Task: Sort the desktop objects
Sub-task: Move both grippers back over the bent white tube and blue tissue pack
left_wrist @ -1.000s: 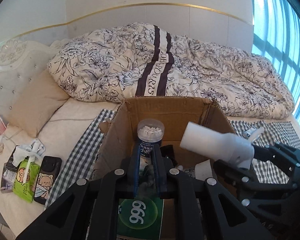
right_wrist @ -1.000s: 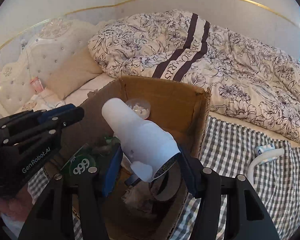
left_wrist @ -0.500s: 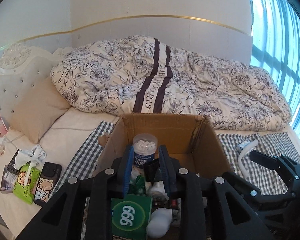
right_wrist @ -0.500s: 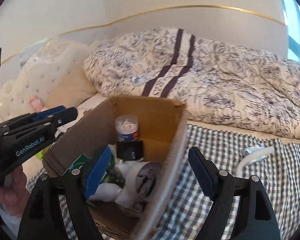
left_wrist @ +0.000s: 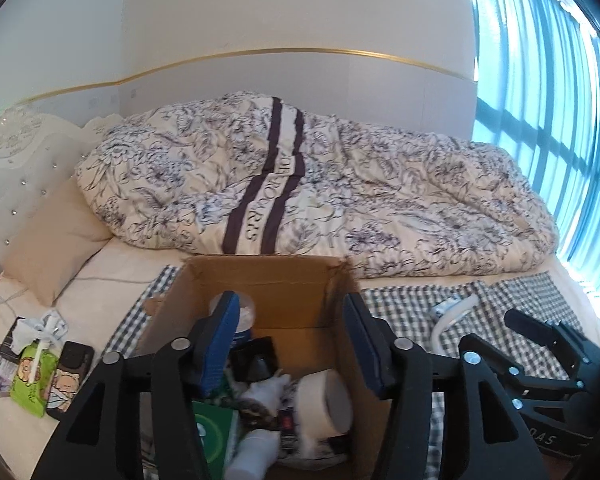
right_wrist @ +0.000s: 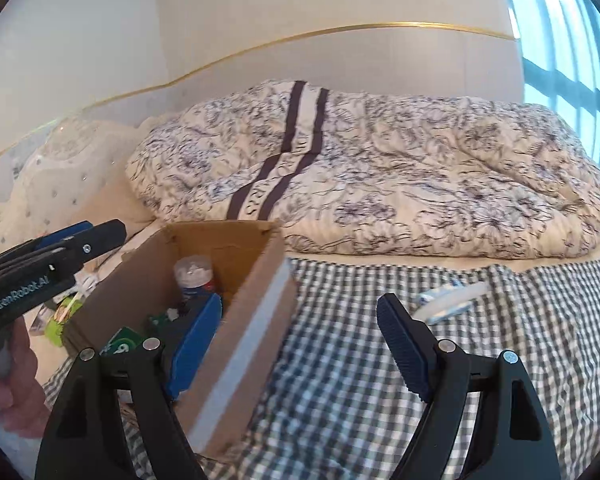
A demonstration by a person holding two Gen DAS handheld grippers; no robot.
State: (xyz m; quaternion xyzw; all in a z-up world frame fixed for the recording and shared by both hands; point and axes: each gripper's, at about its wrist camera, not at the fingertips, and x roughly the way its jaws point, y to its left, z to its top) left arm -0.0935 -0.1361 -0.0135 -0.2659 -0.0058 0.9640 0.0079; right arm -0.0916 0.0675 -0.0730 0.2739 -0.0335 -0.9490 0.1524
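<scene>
we hold the left gripper [left_wrist: 290, 344] wide open and empty above the cardboard box [left_wrist: 284, 276], our landmark here; its blue pads frame the box interior. the right gripper [right_wrist: 300, 344] is likewise spread wide and grips nothing, one finger inside the box's near right corner and the other over the checked cloth [right_wrist: 520, 360] to the box's right.

inside the box lie a roll of tape [left_wrist: 326, 402], a green packet [left_wrist: 212, 436], a white bottle [left_wrist: 252, 454] and, toward the far wall, a clear-lidded jar of cotton swabs [right_wrist: 194, 274] standing upright.

the one item we can see unsorted on the cloth is a white curved handle piece [right_wrist: 450, 300], to the right of the box and apart from it. further clutter, including a green tissue pack [left_wrist: 30, 376] and a phone [left_wrist: 66, 376], lies on the sheet well to the left of the box; whether it belongs to the task we cannot tell.

risks, as we judge them: the right gripper straddles the box wall, so closing or swinging right from here could catch the cardboard edge and drag or tip the box, toppling the jar. the handle piece is thin and curved on soft cloth; a pinch off its middle could pivot it out, or gather fabric with it. the two tools sit close and could collide.
</scene>
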